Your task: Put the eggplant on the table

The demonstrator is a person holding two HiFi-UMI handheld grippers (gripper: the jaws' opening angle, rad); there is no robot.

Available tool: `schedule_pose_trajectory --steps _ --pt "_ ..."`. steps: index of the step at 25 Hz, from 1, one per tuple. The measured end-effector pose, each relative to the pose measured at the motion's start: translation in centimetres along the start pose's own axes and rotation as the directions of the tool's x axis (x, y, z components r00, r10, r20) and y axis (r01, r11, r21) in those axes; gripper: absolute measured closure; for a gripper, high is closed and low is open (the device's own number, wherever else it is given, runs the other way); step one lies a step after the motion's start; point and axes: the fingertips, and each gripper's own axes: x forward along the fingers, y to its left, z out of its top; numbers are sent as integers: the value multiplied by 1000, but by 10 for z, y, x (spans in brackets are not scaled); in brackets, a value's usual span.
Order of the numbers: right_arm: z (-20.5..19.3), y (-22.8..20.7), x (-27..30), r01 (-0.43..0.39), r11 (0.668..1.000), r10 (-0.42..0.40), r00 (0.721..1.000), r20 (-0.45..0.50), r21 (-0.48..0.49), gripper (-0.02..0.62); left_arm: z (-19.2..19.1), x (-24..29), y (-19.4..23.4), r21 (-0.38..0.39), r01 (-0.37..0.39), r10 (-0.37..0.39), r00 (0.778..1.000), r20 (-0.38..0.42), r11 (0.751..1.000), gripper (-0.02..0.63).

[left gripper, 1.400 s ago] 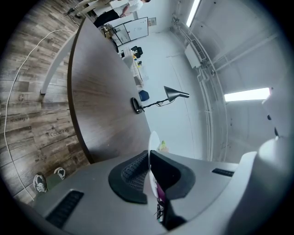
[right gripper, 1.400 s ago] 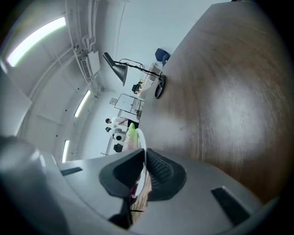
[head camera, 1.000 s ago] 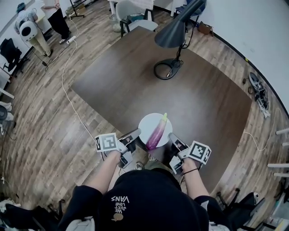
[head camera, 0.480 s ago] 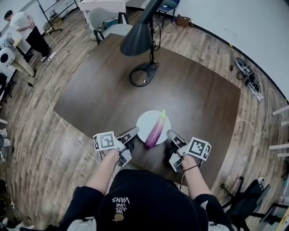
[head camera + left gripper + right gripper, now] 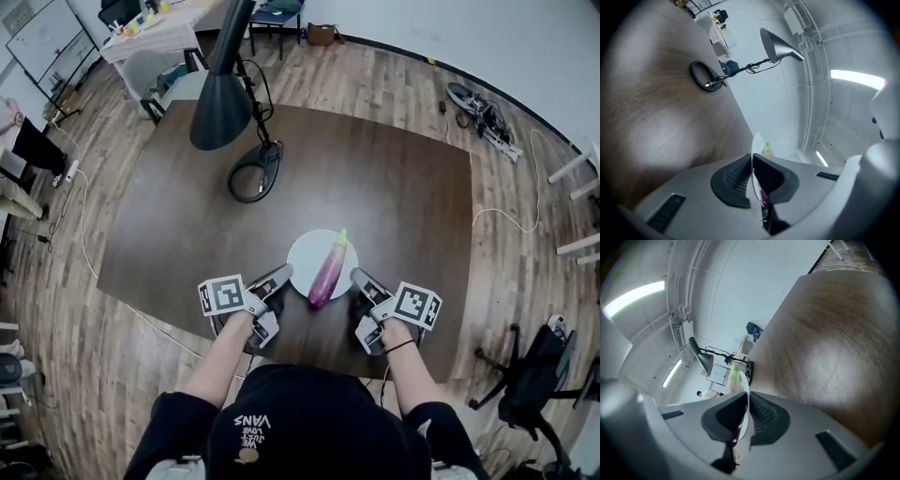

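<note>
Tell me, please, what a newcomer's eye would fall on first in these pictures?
A purple eggplant lies on a white plate at the near edge of the dark table. The left gripper and right gripper each clamp the plate's rim from opposite sides. A black desk lamp stands at the table's far left.

The right gripper's (image 5: 746,401) 2 jaws are pressed together on the thin rim of a white plate (image 5: 744,381), which is seen edge-on and rises between the pads. The eggplant (image 5: 734,376) shows just behind that rim, green tip up, with a sliver of purple low between the jaws. The brown wooden table (image 5: 825,333) fills the right side. Toward its far edge stands a black lamp (image 5: 704,361) on a ring-shaped base (image 5: 749,371). 2 light strips glow overhead.
</note>
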Motion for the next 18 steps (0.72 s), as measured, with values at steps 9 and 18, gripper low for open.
schedule_pose_trajectory --steps 9,18 --pt "25 -21 -5 54 998 -56 995 87 26 565 6 41 6 6 20 -19 995 -102 1000 583" --pt "44 -50 4 90 994 -97 989 112 66 565 15 77 24 21 5 -3 990 -139 1000 583"
